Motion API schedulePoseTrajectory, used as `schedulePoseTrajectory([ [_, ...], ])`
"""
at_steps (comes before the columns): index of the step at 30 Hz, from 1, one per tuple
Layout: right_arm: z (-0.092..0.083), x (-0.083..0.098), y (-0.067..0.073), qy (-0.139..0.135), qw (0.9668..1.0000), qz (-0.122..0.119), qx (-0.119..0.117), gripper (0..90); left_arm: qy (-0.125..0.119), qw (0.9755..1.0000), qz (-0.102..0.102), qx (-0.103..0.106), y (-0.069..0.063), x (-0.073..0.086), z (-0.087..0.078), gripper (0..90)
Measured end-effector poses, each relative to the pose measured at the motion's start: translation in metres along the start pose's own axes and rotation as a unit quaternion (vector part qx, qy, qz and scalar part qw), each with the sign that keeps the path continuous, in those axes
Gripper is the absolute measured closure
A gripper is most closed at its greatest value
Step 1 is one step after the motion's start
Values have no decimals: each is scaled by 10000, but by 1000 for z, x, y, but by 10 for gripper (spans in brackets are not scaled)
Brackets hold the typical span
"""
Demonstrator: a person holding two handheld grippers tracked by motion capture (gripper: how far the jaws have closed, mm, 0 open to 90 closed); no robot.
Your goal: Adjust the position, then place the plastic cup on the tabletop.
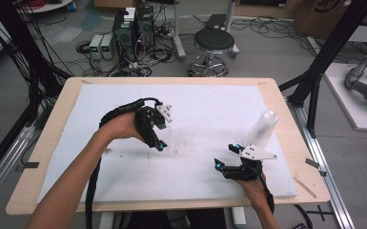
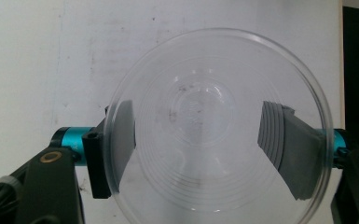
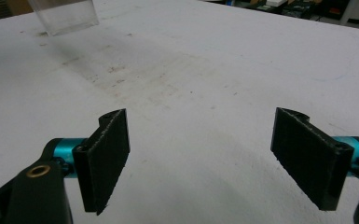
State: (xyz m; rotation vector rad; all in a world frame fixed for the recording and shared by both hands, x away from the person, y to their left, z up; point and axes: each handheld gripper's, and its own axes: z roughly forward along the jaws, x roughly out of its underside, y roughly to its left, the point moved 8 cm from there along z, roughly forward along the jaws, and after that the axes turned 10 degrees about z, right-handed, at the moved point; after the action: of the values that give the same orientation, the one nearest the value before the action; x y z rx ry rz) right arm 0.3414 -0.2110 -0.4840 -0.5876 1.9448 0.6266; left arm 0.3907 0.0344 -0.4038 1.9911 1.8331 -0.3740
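over the white table (image 1: 124, 105), the left tool (image 1: 158, 137) pinches a clear cup (image 2: 219, 126) across its walls; squeeze lightly, since thin plastic buckles. the right tool (image 1: 229, 156), spread and empty, hovers near a clear bottle (image 1: 263, 128)

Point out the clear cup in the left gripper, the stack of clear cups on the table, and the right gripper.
clear cup (image 2: 214, 126), left gripper view: its round bottom.
stack of clear cups (image 1: 263, 127), high view: mid-side.
right gripper (image 1: 225, 155), high view: between its fingertips.
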Motion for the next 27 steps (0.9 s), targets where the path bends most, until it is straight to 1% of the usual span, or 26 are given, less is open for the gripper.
schedulePoseTrajectory([
  [3, -1, 0, 0, -26, 10000, 36, -12, 191, -21, 10000, 17, -8, 0, -1, 0, 272],
  [4, -1, 0, -1, -44, 10000, 14, -7, 192, -20, 10000, 38, -11, 1, -1, 0, 272],
  [12, 0, 0, 0, 7, 10000, 52, -30, 191, -17, 10000, -10, -9, 2, 0, 0, 272],
  [16, 0, 0, 0, 33, 10000, 31, -36, 191, 3, 10000, -18, -49, 4, 0, 1, 272],
  [19, 0, 0, 0, 37, 10000, 29, -41, 191, 42, 10000, -73, -39, 4, 1, 5, 272],
  [20, 0, 0, 0, 38, 10000, 26, -44, 192, 62, 10000, -40, -44, 5, 1, 7, 272],
  [21, 1, 0, 0, 38, 10000, 30, -44, 192, 75, 9999, -61, -37, 5, 1, 8, 272],
  [23, 1, 0, 0, 41, 10000, 27, -45, 191, 59, 9999, -101, -42, 6, 0, 12, 272],
  [25, 1, 1, 0, 54, 10000, 29, -66, 191, 75, 9999, -103, -17, 6, 0, 17, 272],
  [27, 1, 1, 0, 63, 10000, 34, -69, 192, 100, 9998, -158, 2, 6, 1, 22, 272],
])
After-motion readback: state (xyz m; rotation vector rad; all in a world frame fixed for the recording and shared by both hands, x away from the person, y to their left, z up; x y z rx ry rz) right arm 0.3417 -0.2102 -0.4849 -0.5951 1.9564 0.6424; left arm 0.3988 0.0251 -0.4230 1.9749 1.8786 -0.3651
